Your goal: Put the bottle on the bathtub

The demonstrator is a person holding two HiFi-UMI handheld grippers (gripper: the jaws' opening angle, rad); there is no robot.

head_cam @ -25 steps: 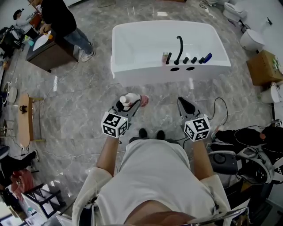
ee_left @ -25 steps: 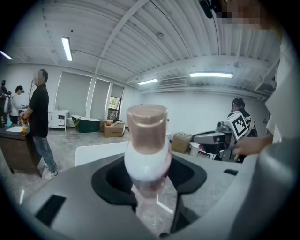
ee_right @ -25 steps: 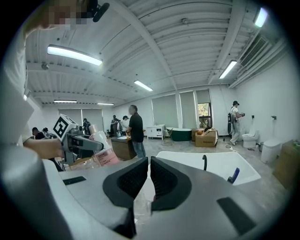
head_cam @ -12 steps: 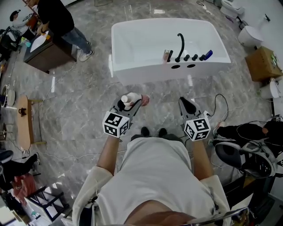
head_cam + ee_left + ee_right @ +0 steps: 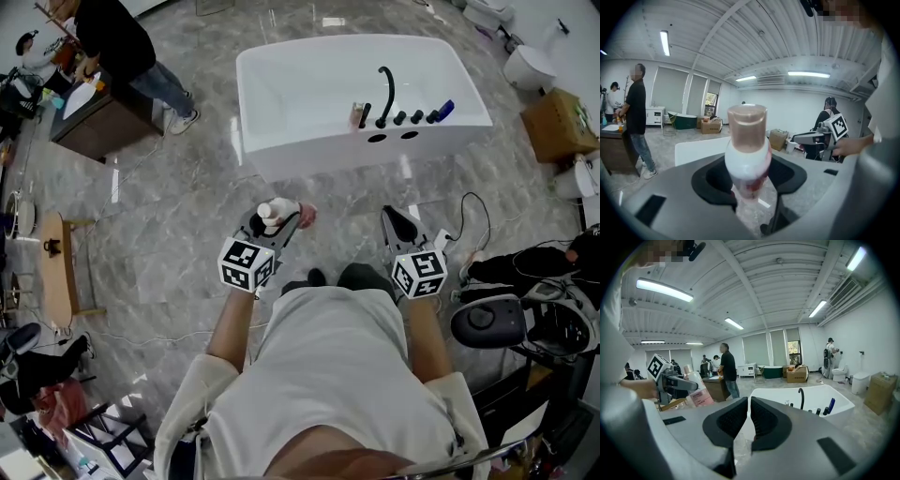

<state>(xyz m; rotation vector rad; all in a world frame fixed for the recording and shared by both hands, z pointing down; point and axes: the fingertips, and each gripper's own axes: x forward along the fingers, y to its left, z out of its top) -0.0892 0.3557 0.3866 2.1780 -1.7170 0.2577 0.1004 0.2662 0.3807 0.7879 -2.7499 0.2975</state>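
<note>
My left gripper [image 5: 277, 219] is shut on a white bottle [image 5: 275, 214] with a pink base and a rose-gold cap [image 5: 747, 128]; the bottle stands upright between the jaws. The white bathtub [image 5: 281, 131] lies ahead across the marble floor, with a black curved tap [image 5: 384, 94] and black knobs on its near right ledge. My right gripper [image 5: 397, 221] is shut with nothing between its jaws, level with the left one, short of the tub. In the right gripper view the bathtub [image 5: 843, 401] sits ahead to the right and the bottle [image 5: 697, 390] at the left.
A person in black [image 5: 122, 42] stands by a dark counter [image 5: 98, 112] at the far left. A cardboard box [image 5: 559, 127] and toilets [image 5: 530, 66] stand at the right. Cables and black equipment [image 5: 525, 319] lie on the floor at my right. A wooden stool [image 5: 52, 267] is at the left.
The view has shifted slightly toward the tub; both grippers keep their pose, the bottle still held in the left one.
</note>
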